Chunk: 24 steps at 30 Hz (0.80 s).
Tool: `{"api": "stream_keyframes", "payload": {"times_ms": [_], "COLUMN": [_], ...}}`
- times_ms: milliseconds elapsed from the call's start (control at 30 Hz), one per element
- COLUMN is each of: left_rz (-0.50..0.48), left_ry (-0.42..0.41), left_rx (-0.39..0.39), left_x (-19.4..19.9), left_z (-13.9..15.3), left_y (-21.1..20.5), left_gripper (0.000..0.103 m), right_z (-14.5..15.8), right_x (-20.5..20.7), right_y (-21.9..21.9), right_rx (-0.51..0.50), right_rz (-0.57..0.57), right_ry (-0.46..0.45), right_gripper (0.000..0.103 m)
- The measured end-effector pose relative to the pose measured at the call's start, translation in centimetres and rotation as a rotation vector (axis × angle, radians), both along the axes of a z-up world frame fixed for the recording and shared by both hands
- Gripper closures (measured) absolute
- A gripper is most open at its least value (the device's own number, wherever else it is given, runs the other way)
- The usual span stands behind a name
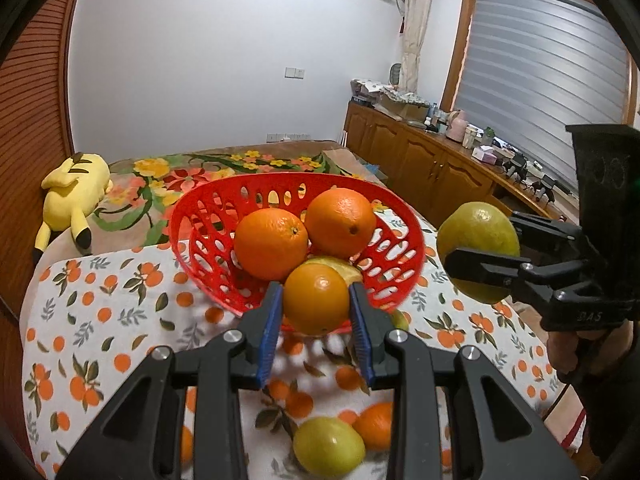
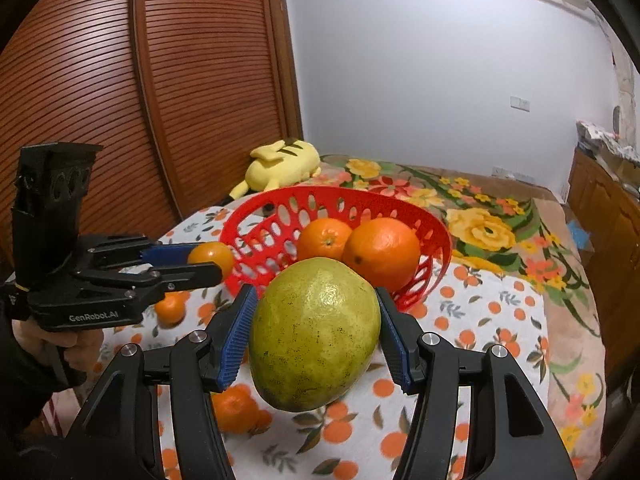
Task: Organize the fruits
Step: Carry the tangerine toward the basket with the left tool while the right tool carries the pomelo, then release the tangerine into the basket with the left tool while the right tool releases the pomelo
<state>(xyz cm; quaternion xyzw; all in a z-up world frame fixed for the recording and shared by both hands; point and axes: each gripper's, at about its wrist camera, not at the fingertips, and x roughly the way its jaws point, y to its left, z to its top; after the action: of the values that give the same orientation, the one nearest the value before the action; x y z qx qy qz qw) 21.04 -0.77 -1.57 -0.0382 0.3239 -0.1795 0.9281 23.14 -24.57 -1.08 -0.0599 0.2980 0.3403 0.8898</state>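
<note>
Even, fairly bright indoor light fills both views, with soft, faint shadows on the tabletop (image 1: 100, 320). Small glare spots sit on the oranges (image 1: 340, 216) and the green fruit (image 2: 316, 332). Fisheye bending curves the room's edges, dark vignette rings the corners, and the red basket (image 1: 208, 220) rim looks slightly smeared.

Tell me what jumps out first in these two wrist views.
Centre stage, the red basket sits on the orange-print tablecloth with two oranges inside. Both grippers carry fruit near its rim: the left gripper clamps a small orange, the right gripper a big yellow-green fruit. Behind, a yellow plush toy lies on the flowered blanket.
</note>
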Motion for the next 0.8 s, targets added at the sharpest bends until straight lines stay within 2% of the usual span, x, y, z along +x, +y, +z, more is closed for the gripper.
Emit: {"api": "stream_keyframes", "payload": {"times_ms": [300,633,800], "left_rz": [0.001,0.01,0.027], "left_ry": [0.031,0.047,0.046], "left_rx": [0.002,0.0,-0.011], "left_x": [3.1,5.2,5.7], "left_z": [-1.1,-1.6,-1.5], "left_y": [0.2,1.2,2.1], "left_gripper": [0.072,0.071,0.064], "right_z": [-1.1,-2.4,-2.9], "right_x": [3.0,4.7,5.1], "right_y": [1.1,2.3,2.8], "right_rx": [-0.017,-0.021,-0.023], "right_rz": [0.025,0.051,0.058], "right_ry": [0.028,0.056,0.066], "right_gripper": [0.043,0.043,0.043]}}
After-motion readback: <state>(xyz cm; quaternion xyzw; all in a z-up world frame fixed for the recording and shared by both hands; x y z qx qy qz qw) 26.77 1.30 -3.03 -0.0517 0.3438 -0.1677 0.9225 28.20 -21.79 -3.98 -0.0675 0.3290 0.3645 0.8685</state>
